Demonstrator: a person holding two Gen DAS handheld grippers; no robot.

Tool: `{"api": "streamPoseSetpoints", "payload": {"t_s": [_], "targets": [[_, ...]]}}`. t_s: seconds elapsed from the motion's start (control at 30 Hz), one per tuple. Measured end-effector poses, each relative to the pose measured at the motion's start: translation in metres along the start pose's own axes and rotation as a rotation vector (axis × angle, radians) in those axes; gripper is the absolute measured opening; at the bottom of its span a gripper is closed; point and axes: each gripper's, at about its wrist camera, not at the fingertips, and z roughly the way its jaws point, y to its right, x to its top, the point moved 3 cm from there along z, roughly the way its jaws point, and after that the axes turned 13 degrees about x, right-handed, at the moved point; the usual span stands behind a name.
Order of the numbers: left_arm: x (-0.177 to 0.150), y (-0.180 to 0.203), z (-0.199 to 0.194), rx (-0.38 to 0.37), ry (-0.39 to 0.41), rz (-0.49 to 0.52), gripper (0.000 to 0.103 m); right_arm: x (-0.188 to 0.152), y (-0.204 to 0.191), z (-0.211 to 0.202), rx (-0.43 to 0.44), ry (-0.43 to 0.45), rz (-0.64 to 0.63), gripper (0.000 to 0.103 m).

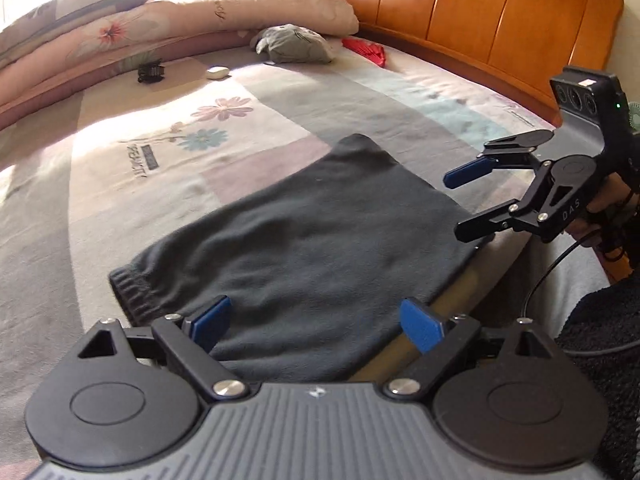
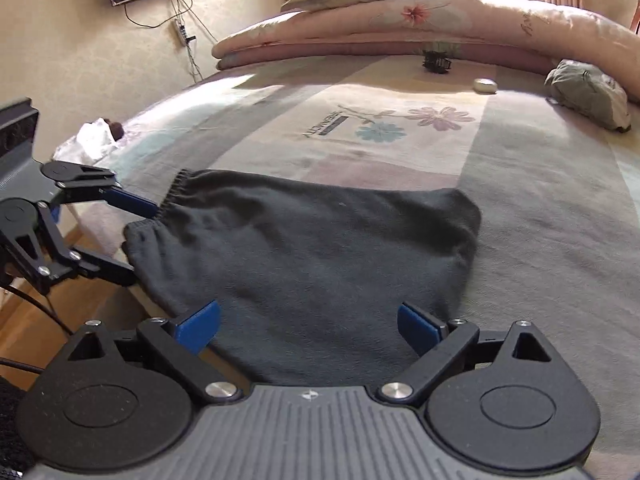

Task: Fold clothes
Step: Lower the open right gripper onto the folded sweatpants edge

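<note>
We see a bed (image 1: 120, 184) with a floral patchwork sheet filling both views, a wooden headboard (image 1: 480, 12) along one side and a stack of folded quilts (image 2: 400, 28) at the far edge. A dark grey folded garment (image 1: 304, 240), probably sweatpants judging by its ribbed elastic cuff (image 2: 176, 192), lies flat at the near edge of the bed, partly overhanging it. Our left gripper (image 1: 316, 324) hovers just above it with blue pads spread wide and nothing between them. Our right gripper (image 2: 308, 324) is likewise wide apart and empty, over the garment's near edge. Farther off lie a crumpled grey-green cloth (image 1: 292, 44), a red item (image 1: 366, 50), a black hair claw (image 1: 150, 72) and a small white case (image 1: 217, 73).
</note>
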Motion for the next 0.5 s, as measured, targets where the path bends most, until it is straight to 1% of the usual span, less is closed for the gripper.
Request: {"api": "streamPoseSetpoints", "payload": {"t_s": [0.03,0.13,0.23,0.3,0.37,0.43,0.47,0.5], "targets": [[-0.005,0.001,0.007,0.003,-0.031,-0.009,0.091,-0.004,0.0,0.003,0.002,-0.013,0.011,0.098],[-0.02,0.005,0.025,0.013,-0.119,-0.034,0.09,-0.017,0.007,0.007,-0.027,-0.049,0.051,0.098],[-0.018,0.005,0.013,0.033,-0.099,-0.036,0.091,-0.013,0.005,-0.007,-0.037,-0.034,0.04,0.098],[-0.013,0.009,0.002,0.055,-0.058,-0.024,0.091,-0.007,0.001,-0.015,-0.027,-0.009,0.024,0.098],[-0.01,0.009,-0.001,0.036,-0.048,-0.028,0.092,-0.004,0.0,-0.016,0.005,0.011,0.036,0.1],[-0.014,0.009,0.008,0.032,-0.088,-0.058,0.092,-0.008,0.004,-0.009,0.028,0.005,0.079,0.101],[-0.019,0.009,0.015,0.041,-0.122,-0.078,0.092,-0.013,0.007,-0.005,0.02,-0.012,0.105,0.101],[-0.023,0.008,0.019,0.05,-0.136,-0.093,0.091,-0.018,0.011,0.0,0.012,-0.029,0.132,0.101]]}}
